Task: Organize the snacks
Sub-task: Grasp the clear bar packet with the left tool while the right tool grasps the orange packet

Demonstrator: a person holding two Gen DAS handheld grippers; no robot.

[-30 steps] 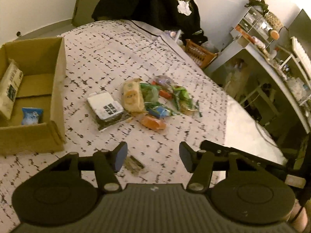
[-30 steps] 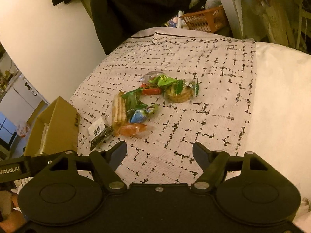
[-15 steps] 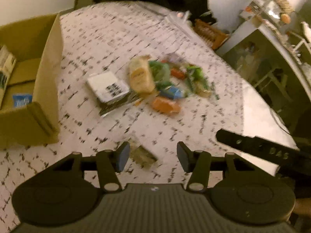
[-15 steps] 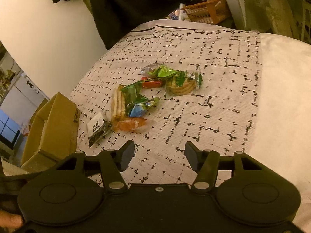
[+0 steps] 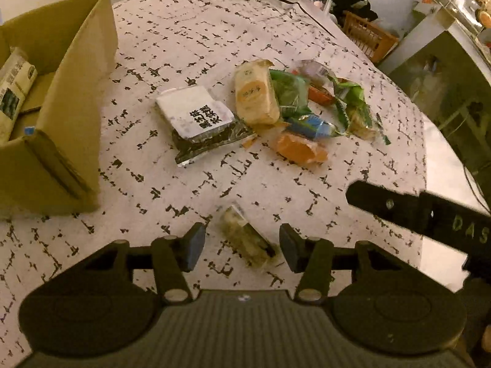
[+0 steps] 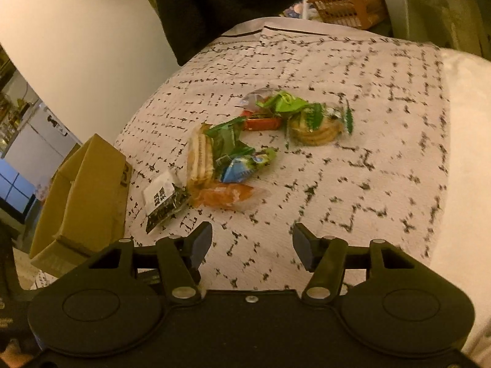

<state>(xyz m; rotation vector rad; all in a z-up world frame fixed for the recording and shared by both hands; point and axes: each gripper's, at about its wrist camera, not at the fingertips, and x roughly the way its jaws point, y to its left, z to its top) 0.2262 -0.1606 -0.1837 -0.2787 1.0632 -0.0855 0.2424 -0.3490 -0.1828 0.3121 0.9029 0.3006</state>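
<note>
Left wrist view, left to right. A cardboard box [image 5: 70, 98] stands open at the left edge of the patterned cloth [image 5: 214, 30]; a tall pale packet [image 5: 13, 92] leans inside it. Right of the box, apart from it, lies a white-labelled packet [image 5: 196, 115] on a dark foil wrapper. Beside it is a tan biscuit pack [image 5: 256, 93], then green wrappers [image 5: 290, 93], a blue wrapper [image 5: 313, 125] and an orange packet [image 5: 300, 150], all touching or overlapping in one loose heap.

Near the lower middle, a small clear-wrapped snack [image 5: 247, 237] lies alone on the cloth. The left gripper [image 5: 242, 245] stands over it, fingers on either side. Its jaws have just been closing, yet gaps show between both pads and the wrapper: released, not grasping. At the right edge, part of the other gripper's black body [image 5: 423, 211] reaches in.

Right wrist view, left to right. The box [image 6: 89, 190] sits at the left, then the white-labelled packet [image 6: 162, 197], the orange packet [image 6: 224, 194], the biscuit pack [image 6: 201, 156], and a pack of round cookies [image 6: 316, 132] at the heap's far right. The right gripper [image 6: 251, 242] hovers over bare cloth near the heap, jaws apart, with nothing between them.
</note>
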